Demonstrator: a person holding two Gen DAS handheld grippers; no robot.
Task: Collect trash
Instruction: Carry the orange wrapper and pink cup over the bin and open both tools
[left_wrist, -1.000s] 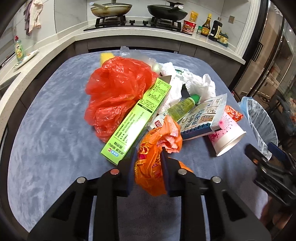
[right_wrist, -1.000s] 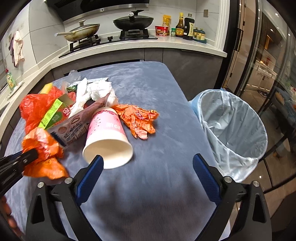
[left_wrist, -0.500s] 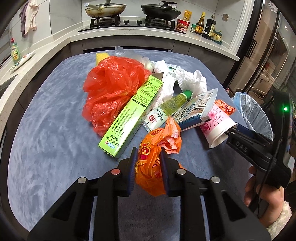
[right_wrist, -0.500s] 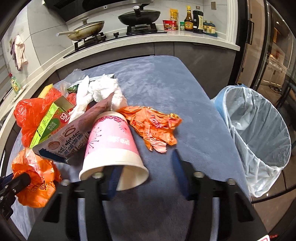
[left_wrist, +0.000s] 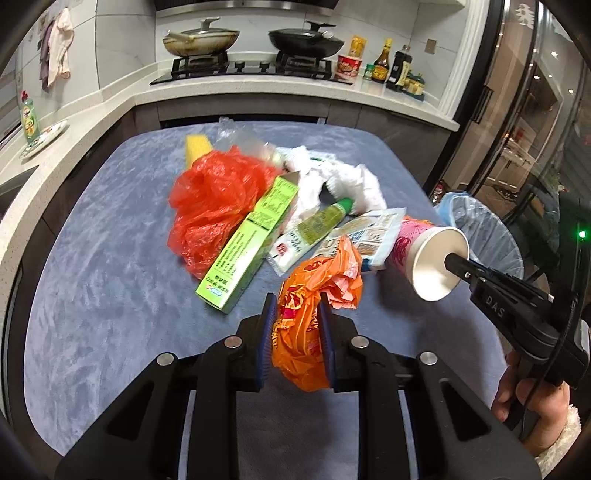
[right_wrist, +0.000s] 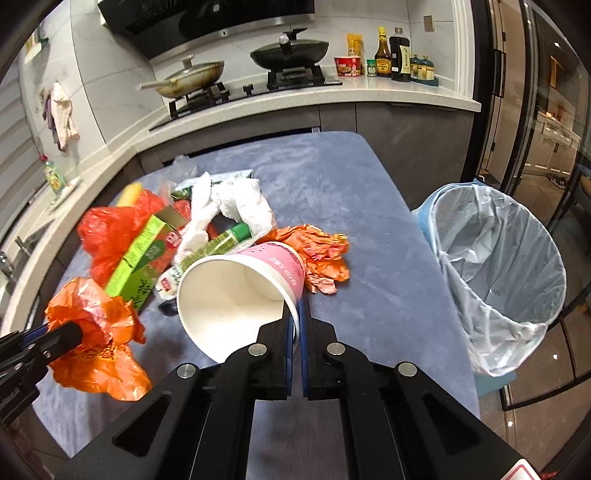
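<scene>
Left gripper (left_wrist: 295, 325) clamps crumpled orange plastic bag (left_wrist: 314, 295); right gripper (right_wrist: 295, 321) pinched on rim of pink paper cup (right_wrist: 240, 288), above blue-grey table (right_wrist: 351, 206).

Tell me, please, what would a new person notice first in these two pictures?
First, the two held pieces of trash: the left gripper squeezes a crumpled orange plastic bag, and the right gripper pinches the rim of a pink paper cup. Behind them a heap of litter with a red bag lies on the blue table; a lined bin waits at the table's right edge.
</scene>
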